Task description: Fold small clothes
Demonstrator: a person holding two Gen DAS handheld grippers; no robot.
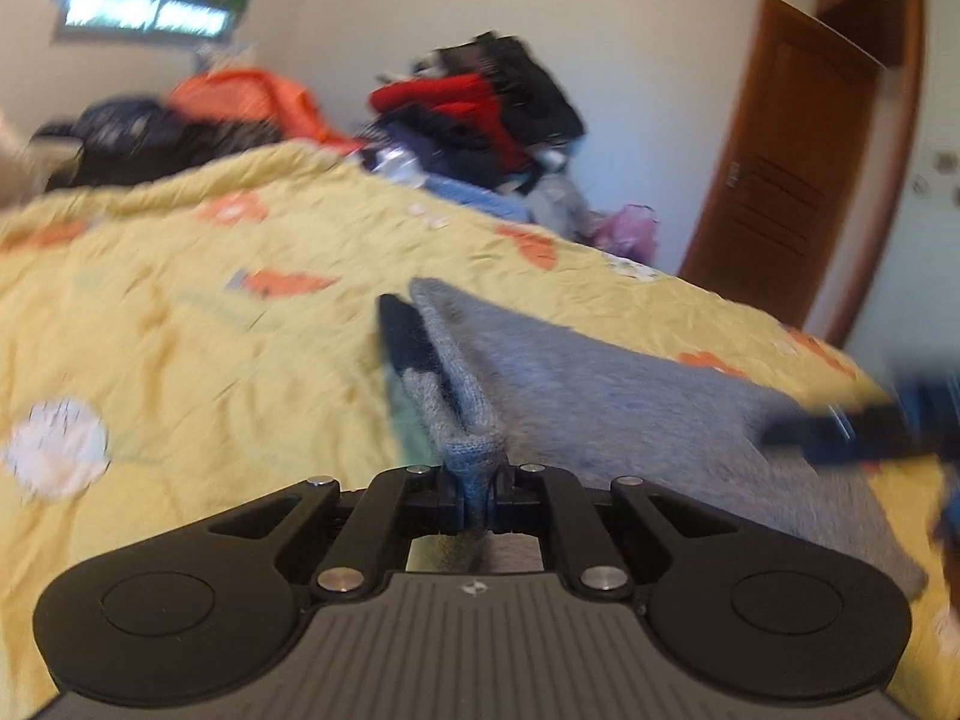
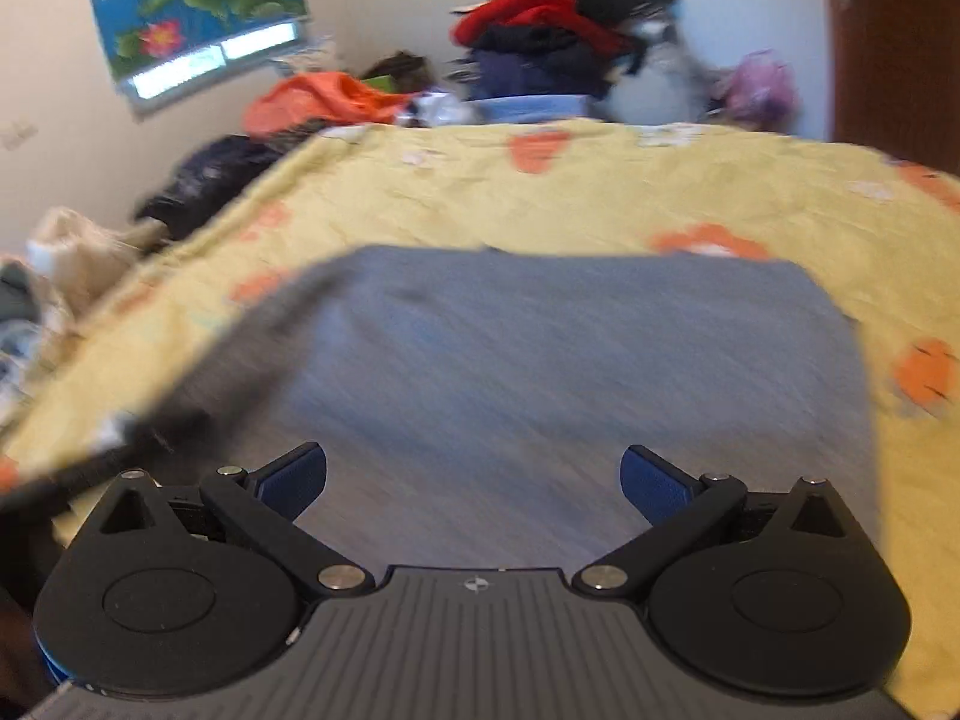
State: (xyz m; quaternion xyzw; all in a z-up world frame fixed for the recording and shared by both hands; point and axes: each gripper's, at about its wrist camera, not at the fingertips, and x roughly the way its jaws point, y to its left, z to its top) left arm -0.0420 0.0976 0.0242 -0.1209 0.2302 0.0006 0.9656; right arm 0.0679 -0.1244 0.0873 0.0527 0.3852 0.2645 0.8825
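A grey knitted garment (image 1: 600, 384) lies on the yellow bedspread (image 1: 180, 312). My left gripper (image 1: 477, 495) is shut on a bunched grey edge of it, and the cloth rises in a ridge from the jaws, with a dark cuff (image 1: 405, 330) beside the ridge. In the right wrist view the same grey garment (image 2: 570, 372) spreads flat below my right gripper (image 2: 474, 483), which hangs open above it with nothing between its blue pads (image 2: 654, 480). The right gripper shows as a dark blur (image 1: 870, 426) at the garment's right side in the left wrist view.
A pile of red, black and dark blue clothes (image 2: 558, 30) and an orange garment (image 2: 324, 99) sit beyond the bed's far edge. A flower poster (image 2: 192, 6) hangs on the wall. A brown door (image 1: 798, 180) stands at the right. Pale items (image 2: 66, 252) lie left of the bed.
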